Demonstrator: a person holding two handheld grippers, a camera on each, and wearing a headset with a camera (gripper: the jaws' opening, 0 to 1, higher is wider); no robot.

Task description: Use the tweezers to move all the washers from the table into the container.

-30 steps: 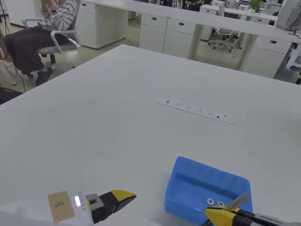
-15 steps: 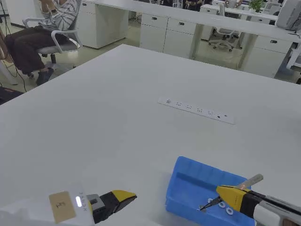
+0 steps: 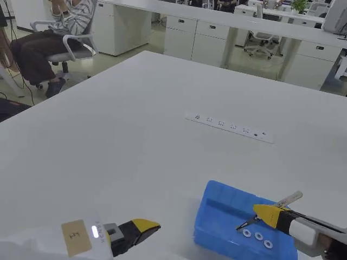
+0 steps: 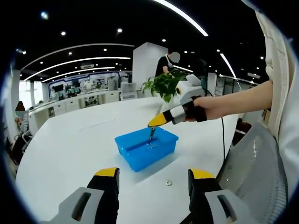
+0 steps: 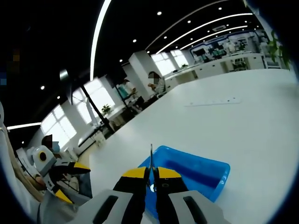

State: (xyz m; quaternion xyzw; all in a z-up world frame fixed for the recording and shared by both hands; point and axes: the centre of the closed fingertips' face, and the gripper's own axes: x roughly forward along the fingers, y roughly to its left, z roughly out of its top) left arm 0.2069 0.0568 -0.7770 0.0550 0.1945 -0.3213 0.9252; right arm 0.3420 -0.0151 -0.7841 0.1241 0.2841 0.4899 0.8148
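The blue container (image 3: pixel 227 208) sits near the table's front edge with three small washers (image 3: pixel 258 236) on its floor. My right gripper (image 3: pixel 260 212) hovers over the container, shut on slim metal tweezers (image 3: pixel 245 223) whose tips point down just above the washers. In the right gripper view the tweezers (image 5: pixel 151 163) stick out between the shut jaws over the container (image 5: pixel 201 170). My left gripper (image 4: pixel 154 175) stands open with nothing in it, low over the table, left of the container (image 4: pixel 147 147). One washer (image 4: pixel 168 183) lies on the table between it and the container.
A white power strip (image 3: pixel 230 127) lies across the middle of the white table (image 3: pixel 119 135). A person sits on an office chair (image 3: pixel 59 46) at the far left, past the table's edge. Desks and cabinets (image 3: pixel 200 40) line the background.
My right gripper has lifted and drawn back to the right with the tweezers, and three washers now show on the container floor. The left gripper has stayed put.
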